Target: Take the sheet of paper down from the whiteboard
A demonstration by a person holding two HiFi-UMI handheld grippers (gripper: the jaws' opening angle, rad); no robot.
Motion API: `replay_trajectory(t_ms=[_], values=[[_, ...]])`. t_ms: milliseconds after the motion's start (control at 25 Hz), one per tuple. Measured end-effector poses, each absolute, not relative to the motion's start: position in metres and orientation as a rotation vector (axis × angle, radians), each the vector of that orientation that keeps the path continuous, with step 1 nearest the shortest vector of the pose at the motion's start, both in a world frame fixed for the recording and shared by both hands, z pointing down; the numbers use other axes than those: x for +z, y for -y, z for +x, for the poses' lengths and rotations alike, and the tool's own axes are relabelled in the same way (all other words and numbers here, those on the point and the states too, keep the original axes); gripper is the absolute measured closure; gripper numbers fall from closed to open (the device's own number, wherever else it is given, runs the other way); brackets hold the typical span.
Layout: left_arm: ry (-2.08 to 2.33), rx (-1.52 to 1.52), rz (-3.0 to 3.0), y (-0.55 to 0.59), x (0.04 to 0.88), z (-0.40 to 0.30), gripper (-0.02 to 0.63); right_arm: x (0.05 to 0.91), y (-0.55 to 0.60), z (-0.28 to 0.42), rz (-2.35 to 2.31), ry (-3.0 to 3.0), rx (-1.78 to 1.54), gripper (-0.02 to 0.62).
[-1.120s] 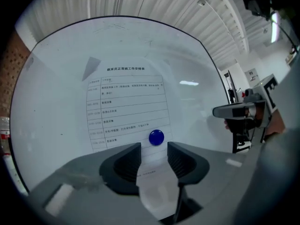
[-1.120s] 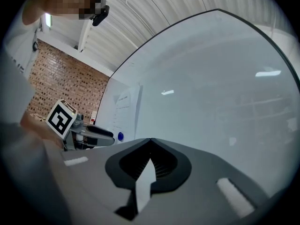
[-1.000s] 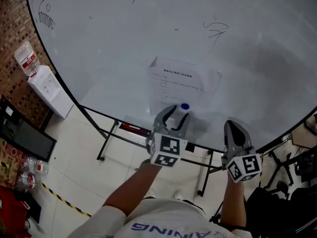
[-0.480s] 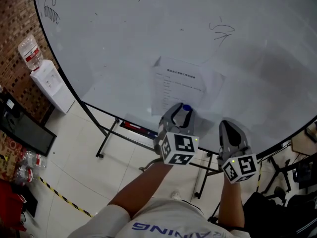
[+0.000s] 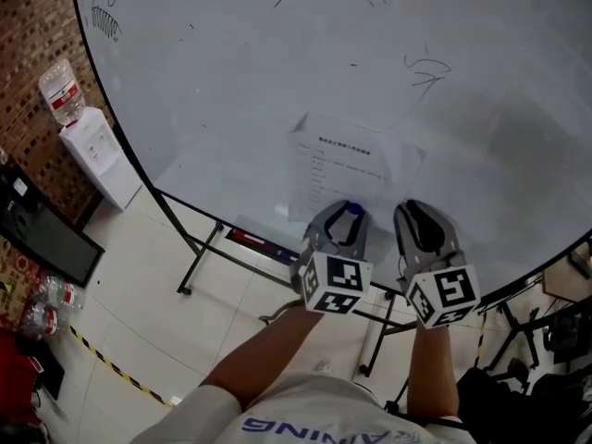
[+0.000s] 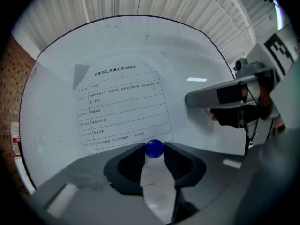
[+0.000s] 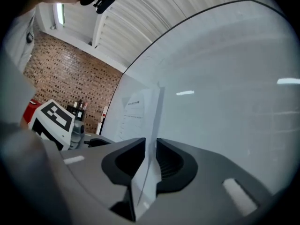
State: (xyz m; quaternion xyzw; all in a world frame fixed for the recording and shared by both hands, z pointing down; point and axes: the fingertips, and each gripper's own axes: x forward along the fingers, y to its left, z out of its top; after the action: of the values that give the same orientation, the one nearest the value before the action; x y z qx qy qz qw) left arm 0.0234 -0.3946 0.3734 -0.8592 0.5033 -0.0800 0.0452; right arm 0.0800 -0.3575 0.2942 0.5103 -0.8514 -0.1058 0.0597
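A printed sheet of paper (image 5: 347, 166) hangs on the whiteboard (image 5: 231, 81), pinned near its bottom edge by a blue magnet (image 5: 351, 208). My left gripper (image 5: 344, 211) points level at the board. Its jaws are closing, and in the left gripper view the blue magnet (image 6: 154, 148) sits between the fingertips, touching both. My right gripper (image 5: 421, 215) is just right of it at the sheet's lower right edge. In the right gripper view the lifted edge of the paper (image 7: 140, 107) runs into the narrow gap of the right gripper (image 7: 151, 142).
A water dispenser (image 5: 92, 155) with a bottle (image 5: 57, 95) stands left of the board by a brick wall. Under the board are its stand legs (image 5: 199, 257) and a tray with a red marker (image 5: 248, 239). Striped tape (image 5: 111, 368) crosses the tiled floor.
My right gripper has moved left and up, from below the board's edge to the sheet's lower right edge. The left gripper stays at the magnet with its jaws drawn closer.
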Motion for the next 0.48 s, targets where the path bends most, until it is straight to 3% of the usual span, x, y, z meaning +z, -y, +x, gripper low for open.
replay_trajectory(t_ms=[280,480], values=[[-1.492,-0.2,-2.694,0.394,0.373,0.023,0.472,0.296,0.364,0.064,1.53,2.526,-0.277,0.52],[-1.473,-0.189,-2.713,0.395,0.373,0.023,0.472,0.298,0.369,0.067,1.543,2.523,-0.277,0.586]])
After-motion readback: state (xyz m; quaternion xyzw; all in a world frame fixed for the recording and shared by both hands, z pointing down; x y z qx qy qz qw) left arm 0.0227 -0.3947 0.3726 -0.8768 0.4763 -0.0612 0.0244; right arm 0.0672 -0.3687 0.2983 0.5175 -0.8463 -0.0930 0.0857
